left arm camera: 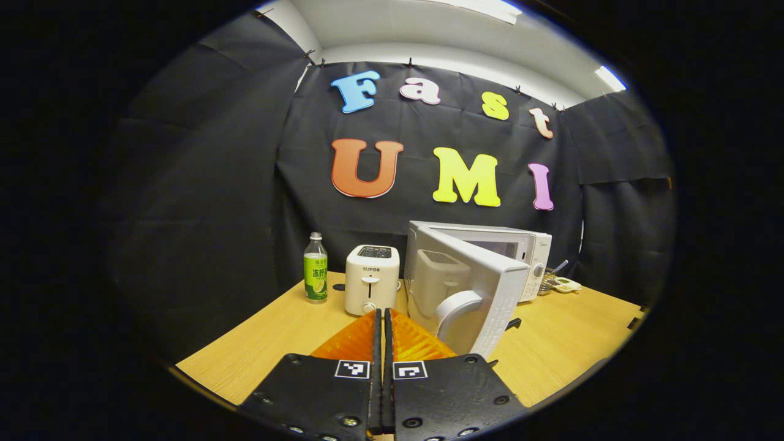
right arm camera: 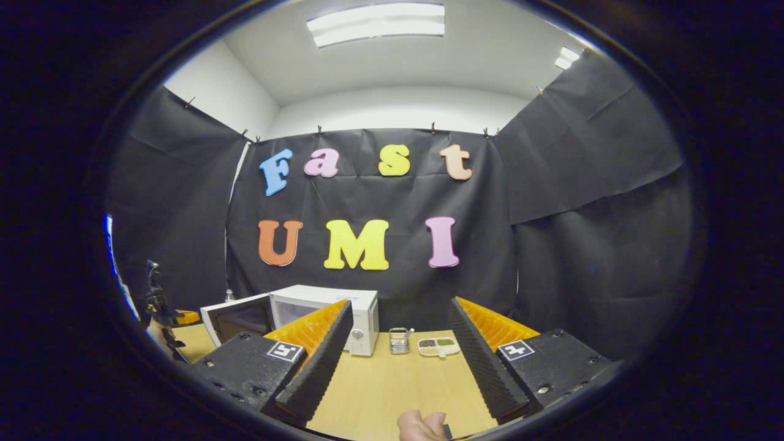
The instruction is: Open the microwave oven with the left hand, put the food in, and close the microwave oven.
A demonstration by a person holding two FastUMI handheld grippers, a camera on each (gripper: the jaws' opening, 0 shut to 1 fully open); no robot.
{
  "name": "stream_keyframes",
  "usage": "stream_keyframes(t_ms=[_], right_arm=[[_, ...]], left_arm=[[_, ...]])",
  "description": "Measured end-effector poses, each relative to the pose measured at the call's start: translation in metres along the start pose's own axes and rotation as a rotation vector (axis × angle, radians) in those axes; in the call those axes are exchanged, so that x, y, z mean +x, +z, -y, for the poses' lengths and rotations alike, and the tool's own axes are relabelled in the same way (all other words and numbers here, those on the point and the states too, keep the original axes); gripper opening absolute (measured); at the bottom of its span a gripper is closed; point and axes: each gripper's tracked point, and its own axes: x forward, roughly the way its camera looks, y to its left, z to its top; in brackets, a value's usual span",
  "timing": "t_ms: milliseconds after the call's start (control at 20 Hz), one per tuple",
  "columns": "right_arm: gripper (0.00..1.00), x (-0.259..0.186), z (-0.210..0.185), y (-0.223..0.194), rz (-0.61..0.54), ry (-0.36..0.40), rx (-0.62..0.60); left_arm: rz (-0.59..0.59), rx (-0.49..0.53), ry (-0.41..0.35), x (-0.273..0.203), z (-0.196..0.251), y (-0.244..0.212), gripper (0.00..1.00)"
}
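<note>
The white microwave [left arm camera: 520, 245] stands at the back of the wooden table [left arm camera: 551, 343] with its door [left arm camera: 474, 278] swung partly open toward me. The door's curved handle [left arm camera: 456, 306] is just right of my left gripper [left arm camera: 382, 315], which is shut with nothing between its fingers. In the right gripper view the microwave [right arm camera: 361, 312] and its open door [right arm camera: 239, 318] sit left of centre. A white dish of food [right arm camera: 438, 346] lies on the table to the microwave's right. My right gripper [right arm camera: 398, 312] is open and empty, well short of the dish.
A white toaster [left arm camera: 372, 278] and a green-labelled bottle [left arm camera: 315, 269] stand left of the microwave. A small metal holder [right arm camera: 399, 340] sits beside the dish. A thumb [right arm camera: 422, 425] shows at the bottom edge. The other gripper [right arm camera: 160, 309] shows at the far left.
</note>
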Motion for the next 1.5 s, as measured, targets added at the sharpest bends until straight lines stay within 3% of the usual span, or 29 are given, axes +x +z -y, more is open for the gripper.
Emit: stream_keyframes(t_ms=[150,200,300,350,400,450,550,600,650,800,850,900,950,1000,1050,1100,1150,1200,1400,1500], right_arm=[[1.00,-0.005,0.001,-0.009,-0.033,-0.006,0.003],[0.91,-0.007,0.000,-0.009,-0.038,-0.006,0.009],[0.91,-0.010,0.000,-0.006,-0.034,-0.004,0.030],[1.00,-0.012,0.001,-0.005,-0.032,-0.004,0.035],[1.00,-0.013,0.002,-0.005,-0.032,-0.004,0.034],[0.91,-0.015,0.003,-0.003,-0.028,-0.006,0.031],[0.91,-0.017,0.007,0.002,-0.023,-0.016,0.033],[0.91,-0.018,0.008,0.002,-0.022,-0.020,0.035],[1.00,-0.020,0.010,0.002,-0.021,-0.023,0.035],[1.00,-0.025,0.013,0.003,-0.017,-0.026,0.037],[0.92,-0.028,0.013,0.006,-0.010,-0.021,0.046],[1.00,-0.029,0.013,0.007,-0.007,-0.020,0.053],[1.00,-0.031,0.015,0.007,-0.002,-0.018,0.059],[1.00,-0.033,0.016,0.008,0.004,-0.016,0.059],[1.00,-0.035,0.018,0.008,0.008,-0.018,0.057],[0.91,-0.036,0.019,0.009,0.013,-0.019,0.056],[0.91,-0.037,0.020,0.011,0.021,-0.019,0.058],[1.00,-0.038,0.020,0.012,0.030,-0.014,0.061],[1.00,-0.037,0.019,0.002,0.014,0.024,0.065],[1.00,-0.034,0.031,-0.001,0.002,0.004,0.066]], left_arm=[[-0.021,0.006,-0.027,0.010,0.006,-0.011,0.00],[-0.020,-0.002,-0.037,0.012,0.009,-0.013,0.00],[-0.030,-0.015,-0.046,0.015,0.017,-0.018,0.00],[-0.029,-0.021,-0.049,0.017,0.020,-0.020,0.00],[-0.026,-0.031,-0.067,0.015,0.028,-0.019,0.13],[-0.021,-0.035,-0.092,0.013,0.037,-0.017,0.00],[-0.009,-0.019,-0.114,0.015,0.048,-0.016,0.00],[-0.011,-0.013,-0.127,0.016,0.055,-0.017,0.13],[-0.008,-0.008,-0.139,0.016,0.063,-0.015,0.00],[-0.007,0.008,-0.204,0.020,0.092,-0.015,0.00],[-0.005,0.022,-0.216,0.024,0.099,-0.016,0.00],[-0.005,0.036,-0.228,0.026,0.107,-0.015,0.00],[-0.005,0.044,-0.238,0.030,0.114,-0.016,0.00],[-0.006,0.047,-0.252,0.034,0.125,-0.017,0.13],[-0.001,0.049,-0.269,0.038,0.136,-0.016,0.00],[-0.001,0.050,-0.283,0.042,0.147,-0.014,0.00],[-0.001,0.057,-0.291,0.046,0.156,-0.015,0.00],[-0.003,0.066,-0.299,0.052,0.165,-0.017,0.00],[-0.020,0.063,-0.339,0.078,0.207,-0.025,0.00],[-0.018,0.062,-0.334,0.091,0.222,-0.022,0.00]])
